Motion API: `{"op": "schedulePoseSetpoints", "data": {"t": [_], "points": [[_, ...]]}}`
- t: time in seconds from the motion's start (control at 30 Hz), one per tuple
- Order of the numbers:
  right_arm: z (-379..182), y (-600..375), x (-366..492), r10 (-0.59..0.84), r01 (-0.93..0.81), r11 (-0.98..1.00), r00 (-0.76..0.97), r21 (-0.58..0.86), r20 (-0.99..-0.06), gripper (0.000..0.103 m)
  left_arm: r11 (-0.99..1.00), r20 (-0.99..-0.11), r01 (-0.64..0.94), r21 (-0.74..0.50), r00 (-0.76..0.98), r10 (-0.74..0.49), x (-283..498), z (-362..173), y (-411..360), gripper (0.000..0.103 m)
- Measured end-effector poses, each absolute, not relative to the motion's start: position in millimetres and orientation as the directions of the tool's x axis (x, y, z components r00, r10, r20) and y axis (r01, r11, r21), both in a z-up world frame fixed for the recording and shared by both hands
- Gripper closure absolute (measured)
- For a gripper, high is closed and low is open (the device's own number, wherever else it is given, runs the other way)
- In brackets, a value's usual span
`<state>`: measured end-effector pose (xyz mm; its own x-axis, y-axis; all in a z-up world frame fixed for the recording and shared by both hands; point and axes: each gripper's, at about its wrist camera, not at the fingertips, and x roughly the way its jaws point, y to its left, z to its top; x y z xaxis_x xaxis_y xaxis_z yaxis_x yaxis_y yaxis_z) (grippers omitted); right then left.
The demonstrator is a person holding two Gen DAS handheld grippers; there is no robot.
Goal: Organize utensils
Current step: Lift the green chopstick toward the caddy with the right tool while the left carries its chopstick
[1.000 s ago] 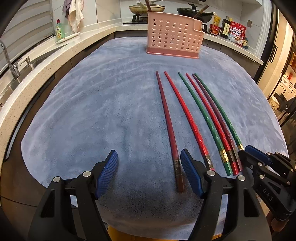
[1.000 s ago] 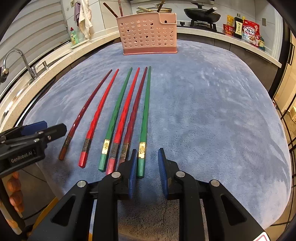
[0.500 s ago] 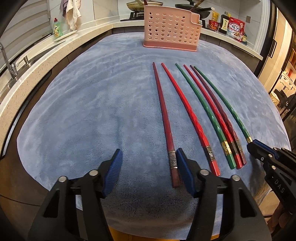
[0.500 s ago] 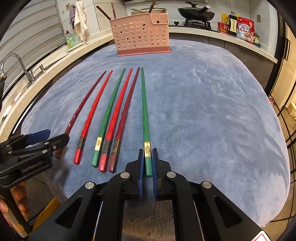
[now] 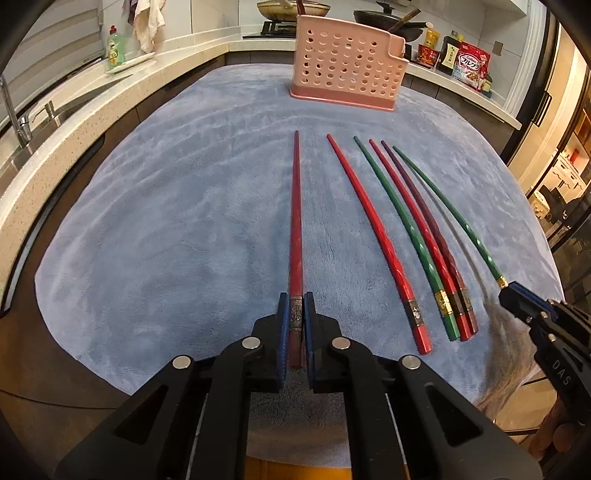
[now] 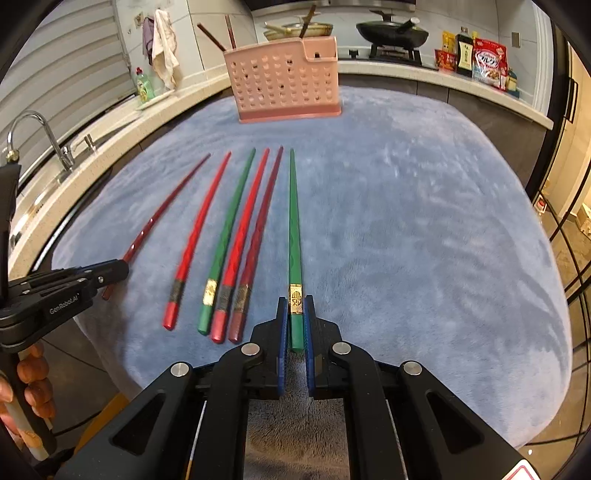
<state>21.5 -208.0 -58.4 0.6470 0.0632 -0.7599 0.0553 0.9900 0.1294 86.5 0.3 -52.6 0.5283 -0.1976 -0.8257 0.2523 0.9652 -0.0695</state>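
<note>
Several chopsticks lie side by side on a blue-grey towel (image 5: 166, 221). My left gripper (image 5: 296, 306) is shut on the thick end of the dark red chopstick (image 5: 296, 221), the leftmost one. My right gripper (image 6: 296, 308) is shut on the thick end of a green chopstick (image 6: 294, 229), the rightmost one. Between them lie a red chopstick (image 5: 369, 225), a second green chopstick (image 5: 402, 229), another red one (image 5: 417, 229) and a maroon one (image 5: 430, 221). A pink perforated utensil holder (image 5: 345, 70) stands upright at the towel's far edge; it also shows in the right wrist view (image 6: 284, 83).
A sink with a tap (image 6: 40, 140) runs along the counter on the left. A green soap bottle (image 5: 115, 48) stands behind it. A stove with pans (image 6: 391, 33) and food packets (image 6: 487, 62) line the back counter. The towel's near edge overhangs the table.
My left gripper has closed on the dark red chopstick's thick end and shifted it away from the others. My right gripper, shut on the green chopstick, has drawn it a little right of the row.
</note>
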Motion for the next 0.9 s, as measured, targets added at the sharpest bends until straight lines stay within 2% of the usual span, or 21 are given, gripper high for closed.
{"op": "schedulePoseSetpoints", "data": {"t": [0.47,0.9], "points": [[28.0,-235.0,29.7,0.047,0.068,0.985,0.784,0.161,-0.619,0.096,0.964,-0.751,0.248,-0.092,0.618,-0.231,96.8,18.2,11.1,0.096],[94.4,-267.7,79.4,0.055,0.054,0.978,0.863,0.200,-0.501,0.096,0.964,-0.651,0.247,-0.101,0.716,-0.252,157.3,93.6,5.8,0.096]]}}
